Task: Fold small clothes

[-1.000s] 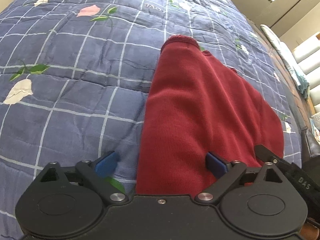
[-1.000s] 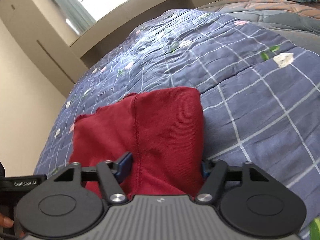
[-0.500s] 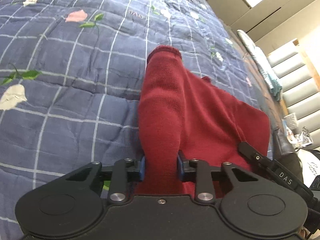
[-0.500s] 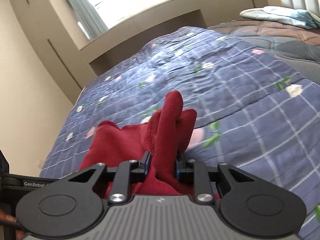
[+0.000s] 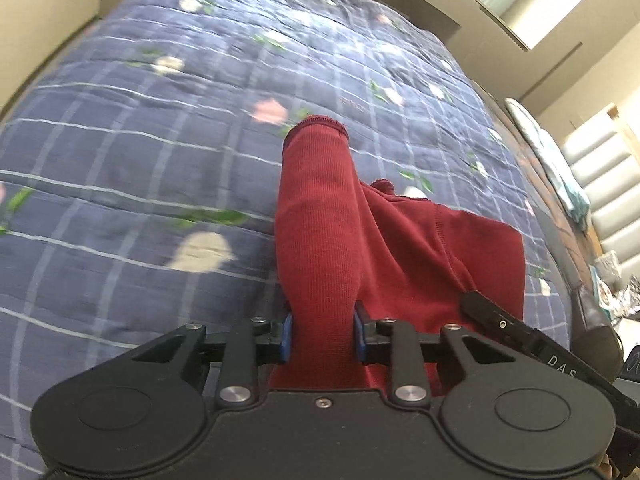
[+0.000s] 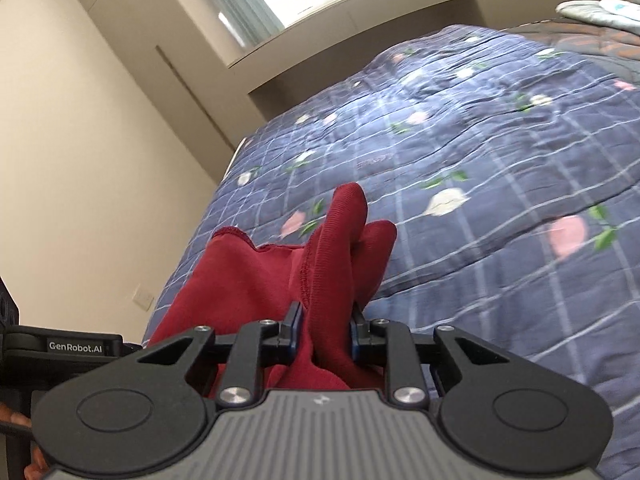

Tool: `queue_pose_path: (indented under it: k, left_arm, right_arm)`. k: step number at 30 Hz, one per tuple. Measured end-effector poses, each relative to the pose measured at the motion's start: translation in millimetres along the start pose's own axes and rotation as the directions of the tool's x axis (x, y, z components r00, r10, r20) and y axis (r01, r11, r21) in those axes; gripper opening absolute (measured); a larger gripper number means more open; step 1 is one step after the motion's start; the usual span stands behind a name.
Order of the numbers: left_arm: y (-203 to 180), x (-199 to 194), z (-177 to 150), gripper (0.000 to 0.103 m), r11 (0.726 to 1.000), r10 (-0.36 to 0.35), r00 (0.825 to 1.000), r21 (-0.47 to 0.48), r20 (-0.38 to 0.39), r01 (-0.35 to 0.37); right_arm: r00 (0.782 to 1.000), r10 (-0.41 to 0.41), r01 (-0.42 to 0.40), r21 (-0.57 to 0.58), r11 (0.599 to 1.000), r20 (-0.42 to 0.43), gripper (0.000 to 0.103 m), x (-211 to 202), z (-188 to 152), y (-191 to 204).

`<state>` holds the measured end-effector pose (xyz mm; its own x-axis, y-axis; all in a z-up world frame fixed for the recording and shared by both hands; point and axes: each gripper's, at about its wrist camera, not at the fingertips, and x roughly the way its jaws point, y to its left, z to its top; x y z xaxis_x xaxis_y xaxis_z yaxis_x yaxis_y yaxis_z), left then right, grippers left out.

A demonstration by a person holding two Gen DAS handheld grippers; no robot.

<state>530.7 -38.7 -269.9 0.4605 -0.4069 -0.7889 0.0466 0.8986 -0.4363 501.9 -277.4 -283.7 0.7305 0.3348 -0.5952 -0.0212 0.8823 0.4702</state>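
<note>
A small dark red knit garment [image 5: 400,248] is held up off the blue checked quilt [image 5: 120,184]. My left gripper [image 5: 322,338] is shut on one bunched edge of it, and a folded part with a hemmed end [image 5: 318,128] stretches away from the jaws. My right gripper [image 6: 325,334] is shut on another bunched edge of the red garment [image 6: 256,280], with two rounded folds sticking up past the jaws. The right gripper's body also shows at the right of the left wrist view [image 5: 520,332].
The quilt [image 6: 500,168] with flower prints covers the whole bed. A cream wall [image 6: 80,160] and a window ledge lie beyond it. Folded pale cloth [image 6: 600,12] lies at the far right. A padded headboard [image 5: 600,184] stands to the right.
Both grippers went from open around the flat garment to shut on its edges. They then lifted the cloth off the quilt and the views tilted up toward the wall.
</note>
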Motion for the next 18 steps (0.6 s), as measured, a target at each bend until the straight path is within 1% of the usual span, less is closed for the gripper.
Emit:
queue_pose_path:
  k: [4, 7, 9, 10, 12, 15, 17, 18]
  left_arm:
    - [24.5, -12.0, 0.4, 0.030, 0.999, 0.023, 1.000, -0.032, 0.014, -0.023]
    - [40.5, -12.3, -4.1, 0.030, 0.998, 0.028, 1.000, -0.065, 0.010, -0.027]
    - [49.6, -11.0, -10.4, 0.031, 0.996, 0.024, 1.000, -0.083, 0.006, -0.024]
    - [54.4, -8.9, -14.2, 0.031, 0.995, 0.019, 1.000, -0.093, 0.005, -0.018]
    - [62.4, -6.8, -21.3, 0.031, 0.994, 0.010, 1.000, -0.108, 0.008, -0.009]
    - [73.2, -4.2, -27.4, 0.034, 0.991, 0.002, 1.000, -0.137, 0.010, 0.000]
    - [76.0, -3.3, -29.6, 0.036, 0.990, 0.009, 1.000, -0.141, 0.007, -0.008]
    - [76.8, -2.7, -29.5, 0.036, 0.990, 0.011, 1.000, -0.140, 0.005, -0.011]
  right_arm:
    - [0.999, 0.004, -0.004, -0.012, 1.000, -0.042, 0.025, 12.4, -7.6, 10.1]
    - [0.996, -0.028, 0.027, -0.014, 1.000, -0.079, 0.026, 18.7, -15.3, 11.8]
    - [0.994, -0.054, 0.053, -0.014, 0.999, -0.094, 0.032, 20.9, -18.4, 10.1]
    - [0.993, -0.063, 0.062, -0.011, 0.998, -0.098, 0.033, 22.0, -19.0, 8.9]
    - [0.991, -0.082, 0.081, -0.012, 0.997, -0.105, 0.041, 23.2, -19.8, 5.7]
    - [0.989, -0.104, 0.102, -0.021, 0.995, -0.106, 0.049, 22.0, -21.7, 3.6]
    - [0.987, -0.119, 0.117, -0.022, 0.993, -0.104, 0.050, 20.5, -22.9, 3.4]
    - [0.987, -0.126, 0.124, -0.020, 0.992, -0.103, 0.053, 19.9, -23.3, 3.2]
